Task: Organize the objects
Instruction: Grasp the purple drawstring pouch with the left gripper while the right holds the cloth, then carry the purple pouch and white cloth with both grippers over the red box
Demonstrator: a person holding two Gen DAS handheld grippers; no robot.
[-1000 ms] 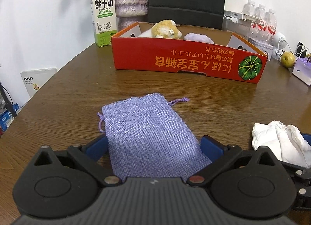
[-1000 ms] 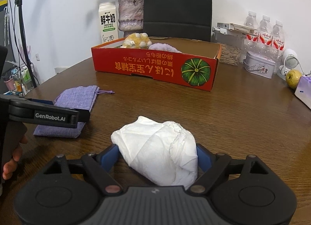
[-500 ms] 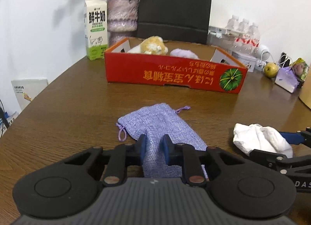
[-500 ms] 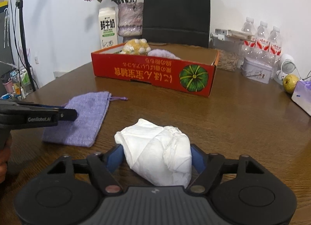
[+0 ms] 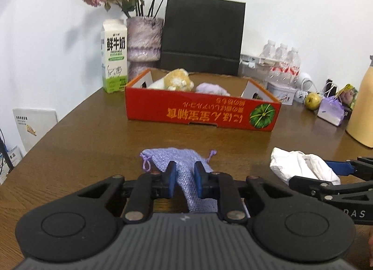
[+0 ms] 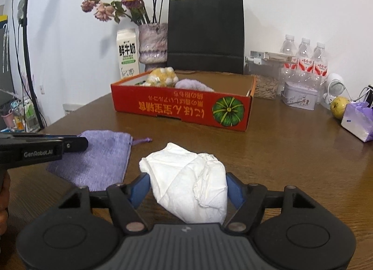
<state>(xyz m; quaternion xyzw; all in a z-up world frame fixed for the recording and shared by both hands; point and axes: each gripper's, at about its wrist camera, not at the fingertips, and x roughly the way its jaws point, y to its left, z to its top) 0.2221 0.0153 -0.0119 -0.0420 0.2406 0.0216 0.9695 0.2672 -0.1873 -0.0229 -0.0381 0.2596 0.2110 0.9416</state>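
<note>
Both grippers gripped cloth: left gripper (image 5: 183,178) had pinched narrow on the lilac drawstring pouch (image 5: 184,165), right gripper (image 6: 186,188) had clamped the crumpled white cloth (image 6: 188,183), both on the wooden table (image 6: 291,153) before the red cardboard box (image 6: 181,109).

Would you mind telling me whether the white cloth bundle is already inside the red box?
No, the white cloth bundle lies on the wooden table, between the right gripper's jaws, well short of the red box.
</note>
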